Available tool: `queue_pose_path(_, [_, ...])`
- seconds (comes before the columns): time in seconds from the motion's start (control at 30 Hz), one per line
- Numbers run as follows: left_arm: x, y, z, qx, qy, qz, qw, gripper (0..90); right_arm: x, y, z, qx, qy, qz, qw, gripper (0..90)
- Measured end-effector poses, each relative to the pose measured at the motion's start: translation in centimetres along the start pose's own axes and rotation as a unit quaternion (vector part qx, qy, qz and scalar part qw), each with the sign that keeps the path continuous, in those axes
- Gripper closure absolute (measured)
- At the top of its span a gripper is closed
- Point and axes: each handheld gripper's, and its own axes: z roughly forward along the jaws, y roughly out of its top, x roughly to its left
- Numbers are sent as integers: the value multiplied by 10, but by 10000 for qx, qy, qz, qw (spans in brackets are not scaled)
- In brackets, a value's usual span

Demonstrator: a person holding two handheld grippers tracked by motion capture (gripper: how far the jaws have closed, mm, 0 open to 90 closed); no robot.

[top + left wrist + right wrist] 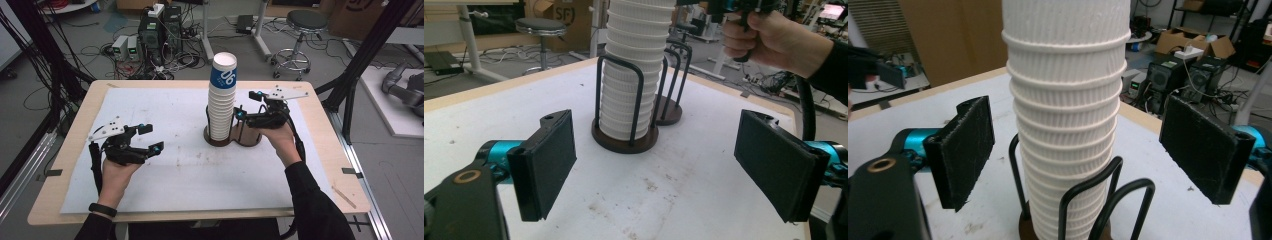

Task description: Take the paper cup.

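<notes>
A tall stack of white ribbed paper cups (221, 102), its top cup banded blue, stands in one slot of a black wire holder (234, 137) with a round brown base. In the right gripper view the cup stack (1068, 100) rises between the pads of my right gripper (1075, 150), which is open with a gap on both sides. The high view puts that right gripper (248, 104) just right of the stack. My left gripper (152, 137) hovers open and empty over the mat at the left. In its own view, the left gripper (656, 165) faces the cup stack (634, 65) from a distance.
A white mat (165, 115) covers the wooden table (55, 200). The holder's second slot (672, 80) stands empty beside the stack. A stool (302, 35) and computer boxes (160, 30) sit on the floor beyond the far edge. Black frame posts (360, 65) stand at the right.
</notes>
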Motion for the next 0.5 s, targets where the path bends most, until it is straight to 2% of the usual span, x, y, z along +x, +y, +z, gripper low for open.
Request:
queue_pose_path(0.3, [-1, 0, 0, -4, -71, -13, 10000, 167, -4, 9, 21, 124, -59, -12, 9999, 146])
queue_pose_path(0.5, [-2, -1, 0, 16, -114, 4, 9999, 167, -3, 13, 33, 227, 4, -4, 9997, 146])
